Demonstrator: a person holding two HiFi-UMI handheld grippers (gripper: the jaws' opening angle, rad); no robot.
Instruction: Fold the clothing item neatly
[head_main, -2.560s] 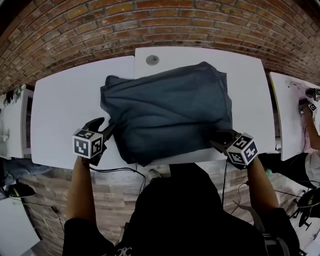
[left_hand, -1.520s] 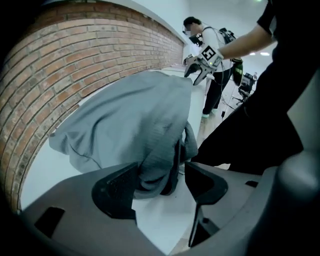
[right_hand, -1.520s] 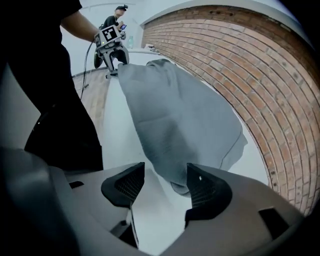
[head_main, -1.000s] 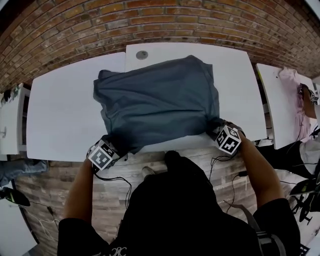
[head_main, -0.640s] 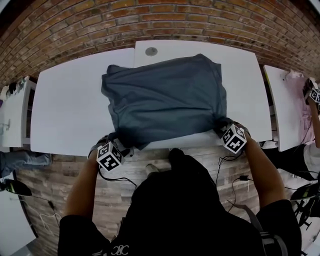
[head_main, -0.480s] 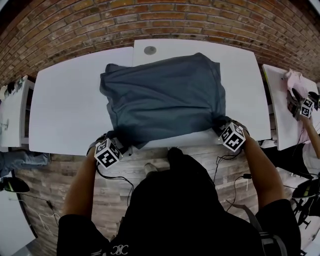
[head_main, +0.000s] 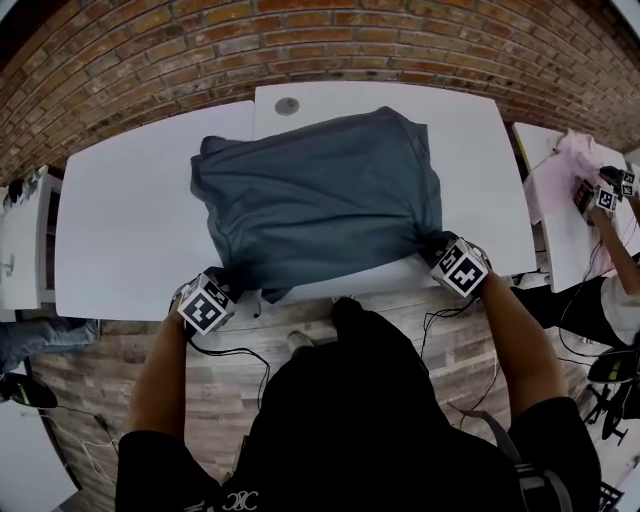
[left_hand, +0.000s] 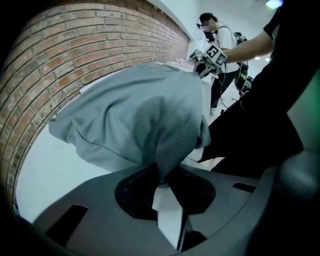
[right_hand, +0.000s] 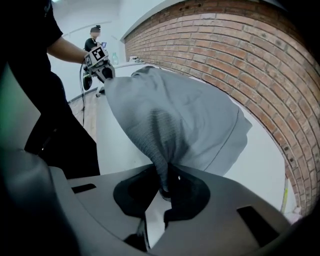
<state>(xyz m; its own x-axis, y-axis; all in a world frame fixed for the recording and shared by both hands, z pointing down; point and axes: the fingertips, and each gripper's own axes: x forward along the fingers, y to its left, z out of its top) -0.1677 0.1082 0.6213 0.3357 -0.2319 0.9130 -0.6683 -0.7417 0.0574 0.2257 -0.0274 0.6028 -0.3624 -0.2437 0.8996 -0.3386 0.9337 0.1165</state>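
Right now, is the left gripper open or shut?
Shut on the garment: the left gripper, jaws just closing, pinches its bunched corner.

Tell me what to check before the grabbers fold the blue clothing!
1. Left gripper holds the garment's near corner: ok. Its jaws have just been closing, with cloth pinched between them.
2. Right gripper holds the other near corner: ok. Its jaws have just been closing too, with cloth between them.
3. Garment lies smooth: not ok, the far left corner is bunched.
4. Bare table beside the garment: ok, on the left.
5. Layers caught in each grip: cannot tell.
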